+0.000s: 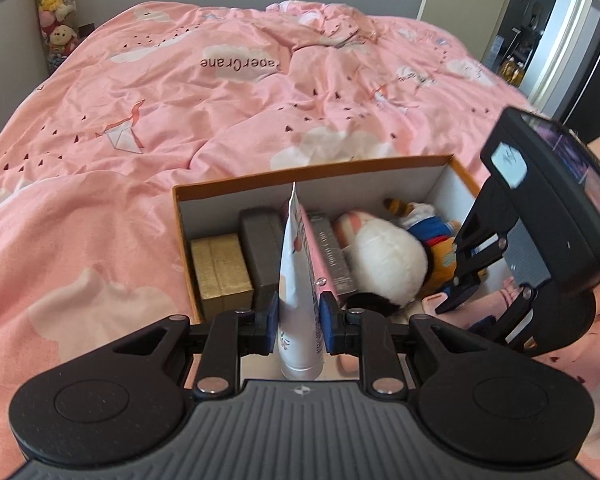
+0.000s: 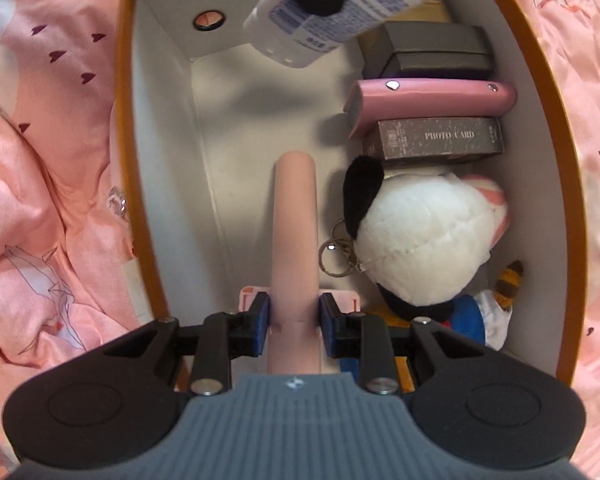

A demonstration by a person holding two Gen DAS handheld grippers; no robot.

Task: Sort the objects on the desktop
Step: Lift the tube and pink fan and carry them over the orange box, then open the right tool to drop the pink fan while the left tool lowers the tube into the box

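Note:
My left gripper (image 1: 300, 320) is shut on a white tube (image 1: 296, 264), held upright over the near side of an orange-rimmed cardboard box (image 1: 312, 172). The same tube (image 2: 340, 8) crosses the top of the right wrist view. My right gripper (image 2: 294, 320) points straight down into the box (image 2: 168, 80), shut on a pink cylinder-shaped object (image 2: 294, 220) over the bare white floor. In the left wrist view the right gripper (image 1: 454, 296) reaches into the box's right end.
The box holds a gold box (image 1: 220, 268), a dark grey case (image 2: 436, 52), a pink case (image 2: 432, 96), a "PHOTO CARD" box (image 2: 436, 140), a white plush (image 2: 420, 232) with a keyring (image 2: 336, 256) and a blue-orange plush (image 2: 472, 312). A pink quilt (image 1: 180, 100) surrounds it.

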